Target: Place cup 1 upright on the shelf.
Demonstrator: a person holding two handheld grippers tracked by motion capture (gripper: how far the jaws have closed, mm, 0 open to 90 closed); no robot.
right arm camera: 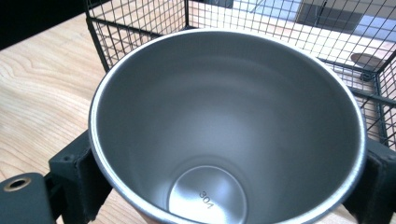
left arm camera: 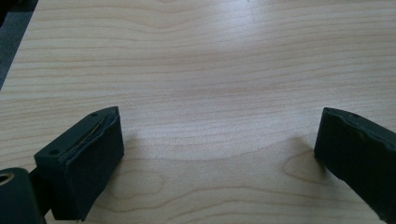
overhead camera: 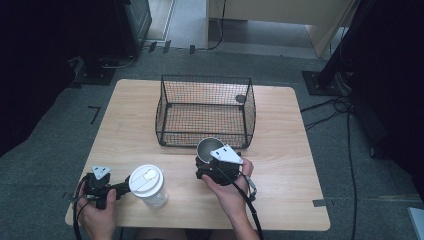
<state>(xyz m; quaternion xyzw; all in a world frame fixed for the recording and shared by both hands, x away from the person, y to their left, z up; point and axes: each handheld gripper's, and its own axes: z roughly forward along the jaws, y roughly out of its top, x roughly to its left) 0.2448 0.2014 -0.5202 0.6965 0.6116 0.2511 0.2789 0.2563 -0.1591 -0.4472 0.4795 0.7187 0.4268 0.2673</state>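
1. The room has a grey carpeted floor (overhead camera: 45,165) with dark stands and loose cables around a light wooden surface (overhead camera: 280,165) with rounded corners.
2. A black wire basket (overhead camera: 205,111) stands toward the far middle of the surface, open at the top, with a small dark round tag on its right wall.
3. The right gripper (overhead camera: 212,162) sits just in front of the basket's near wall, held in the person's right hand (overhead camera: 231,187), with its grey three-cornered plate on top.
4. A steel cup (right arm camera: 224,126) stands upright between the right gripper's jaws. In the right gripper view its open mouth faces the camera and the bare inside shows down to the stamped bottom.
5. In that view one black jaw lies against the cup's wall on each side, so the right gripper is closed on the cup at a middling width.
6. The cup is near the basket's front wall but outside it; the mesh shows just beyond its rim.
7. The left gripper (overhead camera: 121,188) rests low at the near left of the surface, in the person's left hand (overhead camera: 97,212).
8. In the left gripper view its jaws stand wide apart, with bare wood grain between them.
9. A white lidded cup (overhead camera: 148,186) stands upright just beyond the left gripper's tips in the high view; whether they touch it cannot be told.
10. The two cups are well apart, the white one left of the steel one.
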